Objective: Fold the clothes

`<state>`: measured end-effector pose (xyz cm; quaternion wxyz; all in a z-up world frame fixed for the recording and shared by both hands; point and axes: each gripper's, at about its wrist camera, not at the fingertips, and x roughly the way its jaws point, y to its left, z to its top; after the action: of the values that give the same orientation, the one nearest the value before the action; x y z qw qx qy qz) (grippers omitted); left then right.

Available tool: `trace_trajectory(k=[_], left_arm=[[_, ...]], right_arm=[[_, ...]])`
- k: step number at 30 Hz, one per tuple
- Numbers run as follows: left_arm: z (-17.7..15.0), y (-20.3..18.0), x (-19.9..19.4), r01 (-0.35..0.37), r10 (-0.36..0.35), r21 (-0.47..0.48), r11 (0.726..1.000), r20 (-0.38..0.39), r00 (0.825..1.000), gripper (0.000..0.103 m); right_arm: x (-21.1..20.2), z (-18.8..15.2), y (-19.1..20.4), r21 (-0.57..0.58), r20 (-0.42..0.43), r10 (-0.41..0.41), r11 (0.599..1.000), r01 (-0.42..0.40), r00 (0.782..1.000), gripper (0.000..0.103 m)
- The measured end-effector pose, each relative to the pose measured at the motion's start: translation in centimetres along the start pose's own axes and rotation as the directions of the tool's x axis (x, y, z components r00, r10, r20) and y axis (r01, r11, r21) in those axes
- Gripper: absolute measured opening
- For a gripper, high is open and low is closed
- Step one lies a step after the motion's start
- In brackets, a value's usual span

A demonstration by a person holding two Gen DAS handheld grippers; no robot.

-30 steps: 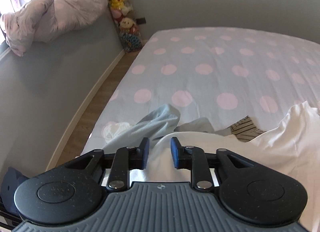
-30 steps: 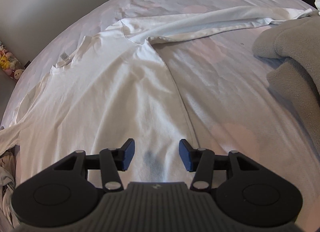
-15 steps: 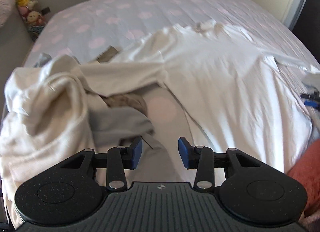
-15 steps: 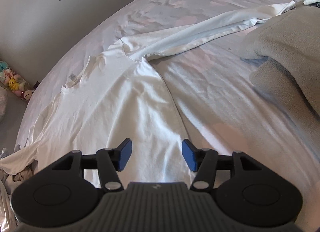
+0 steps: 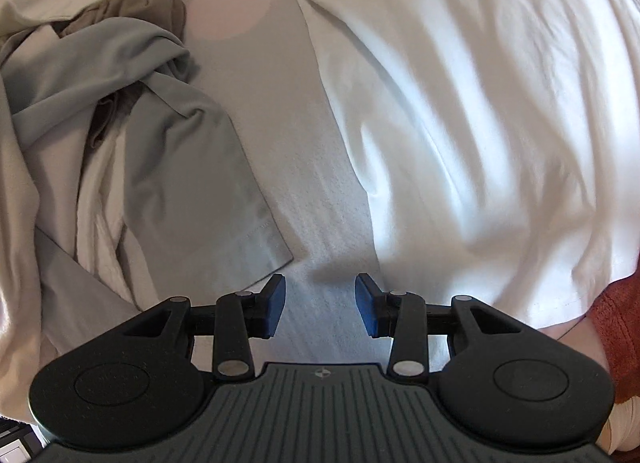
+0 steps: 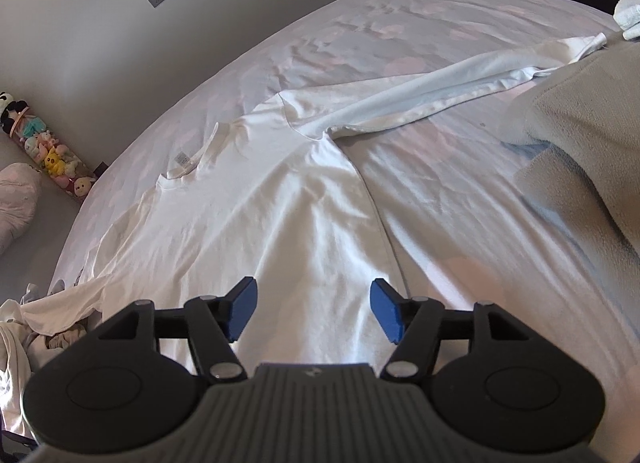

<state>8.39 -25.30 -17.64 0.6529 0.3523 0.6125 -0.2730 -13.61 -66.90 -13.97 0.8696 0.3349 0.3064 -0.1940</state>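
1. White shirt: long-sleeved, spread flat on the bed with its collar and label toward the far wall. One sleeve stretches out to the right across the sheet, its cuff ending beside the grey blanket. The other sleeve trails off to the left toward the pile of clothes. In the left wrist view the shirt fills the upper right, lightly creased, with its side edge running down toward the gripper.

2. Left gripper: released, its blue pads apart with nothing between them. It hovers over bare bed sheet, just beside the shirt's lower side edge, which lies to the right of the right pad.

3. Right gripper: released, pads wide apart and empty. It sits over the lower part of the shirt, whose right side edge passes close by the right pad.

4. Bed sheet: pale with faint pink dots, covering the whole bed under the clothes; one pink dot shows clearly in the left wrist view.

5. Grey garment: crumpled to the left of the left gripper, its hemmed end lying flat near the left pad.

6. Cream garment: bunched along the left edge, under and around the grey garment.

7. Brown cloth: a small wad above the grey garment.

8. Grey blanket: heaped on the right side of the bed.

9. Plush toys: stacked in a column against the far wall, left of the bed.
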Motion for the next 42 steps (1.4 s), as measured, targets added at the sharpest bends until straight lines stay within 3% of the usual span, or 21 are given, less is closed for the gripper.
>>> trace_trajectory(k=[12,18,21,23,27,30,36,38,42], left_arm=[[-1.6,-1.9,-1.7,0.081,-0.078,-0.031,0.996,0.079,0.994,0.032],[-3.6,-2.0,-2.8,0.206,-0.2,-0.074,0.976,0.078,0.977,0.032],[-4.9,-2.5,-3.2,0.293,-0.29,-0.065,0.954,0.061,0.955,0.032],[-5.7,-2.7,-3.7,0.371,-0.367,-0.059,0.927,0.067,0.928,0.032],[-6.6,-2.2,-4.3,0.376,-0.369,-0.063,0.924,0.096,0.924,0.032],[-5.3,-0.8,-4.9,0.401,-0.39,-0.115,0.909,0.106,0.915,0.032],[-4.9,0.5,-6.1,0.575,-0.539,-0.13,0.808,0.231,0.81,0.032],[-4.5,0.3,-6.6,0.601,-0.56,-0.109,0.792,0.261,0.786,0.032],[-3.8,-0.6,-6.3,0.569,-0.529,-0.114,0.814,0.259,0.808,0.032]], right_arm=[[1.1,0.0,0.0,-0.011,-0.041,-0.008,1.0,0.007,0.999,0.069],[1.1,0.0,-0.2,-0.005,-0.044,-0.003,1.0,0.003,0.999,0.069],[1.1,0.1,-0.3,0.005,-0.044,-0.003,1.0,0.003,0.999,0.07],[1.1,0.2,-0.4,0.001,-0.045,-0.002,1.0,0.002,0.999,0.07],[1.1,0.2,-0.2,-0.013,-0.047,-0.003,1.0,0.002,0.999,0.07],[1.0,0.1,0.0,-0.016,-0.043,-0.004,1.0,0.003,0.999,0.07],[0.9,0.1,-0.3,-0.022,-0.042,-0.002,1.0,0.001,0.999,0.071],[1.0,0.1,-0.1,-0.028,-0.048,-0.006,1.0,0.004,0.999,0.071],[1.0,0.0,0.4,-0.044,-0.051,-0.013,0.999,0.011,0.999,0.071]])
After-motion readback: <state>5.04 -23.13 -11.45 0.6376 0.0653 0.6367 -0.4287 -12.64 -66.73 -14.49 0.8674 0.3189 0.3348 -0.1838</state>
